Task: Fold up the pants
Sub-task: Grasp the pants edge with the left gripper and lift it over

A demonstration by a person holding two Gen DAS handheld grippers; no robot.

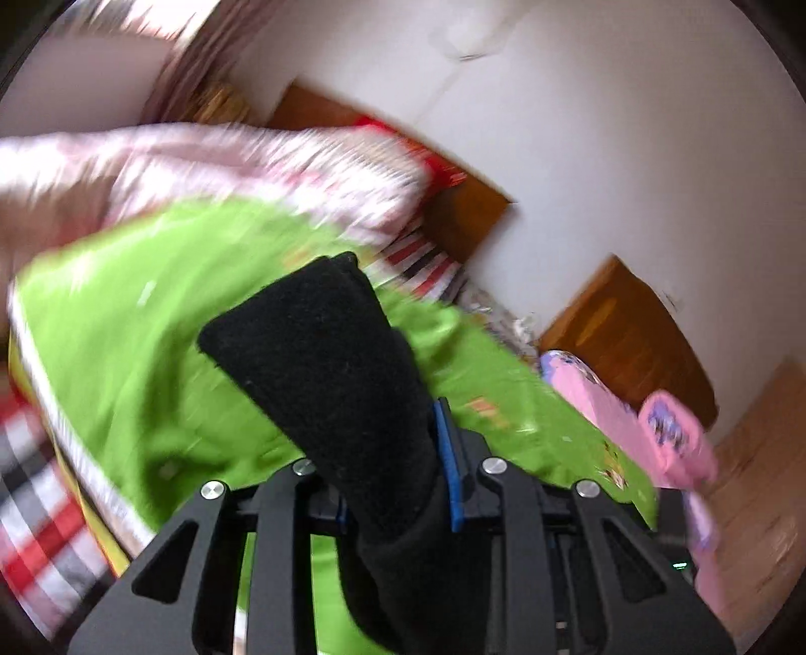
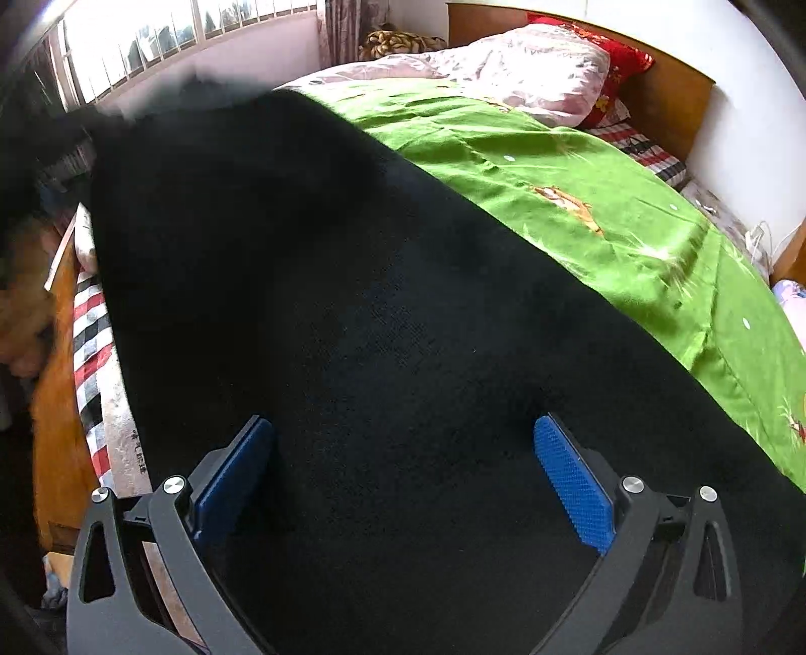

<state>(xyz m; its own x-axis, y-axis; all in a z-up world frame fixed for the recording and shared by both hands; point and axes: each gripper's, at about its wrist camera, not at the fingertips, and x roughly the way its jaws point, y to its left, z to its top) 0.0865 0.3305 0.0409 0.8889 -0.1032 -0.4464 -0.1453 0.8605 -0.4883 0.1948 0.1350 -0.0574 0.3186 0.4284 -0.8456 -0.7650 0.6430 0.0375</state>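
The black fleece pants (image 2: 352, 302) lie spread across the green bedspread (image 2: 579, 201). My right gripper (image 2: 403, 443) is open, its blue pads (image 2: 574, 483) standing wide apart just above the black cloth, holding nothing. In the left wrist view my left gripper (image 1: 398, 428) is shut on a folded end of the black pants (image 1: 322, 352), which sticks up and forward between the blue pads (image 1: 451, 463) above the green bedspread (image 1: 151, 327). That view is blurred by motion.
A pink quilt (image 2: 529, 70) and a red pillow (image 2: 619, 65) lie at the wooden headboard (image 2: 670, 95). A checked sheet (image 2: 90, 342) shows at the bed's left edge under the window (image 2: 151, 35). A pink object (image 1: 675, 433) lies beside the bed.
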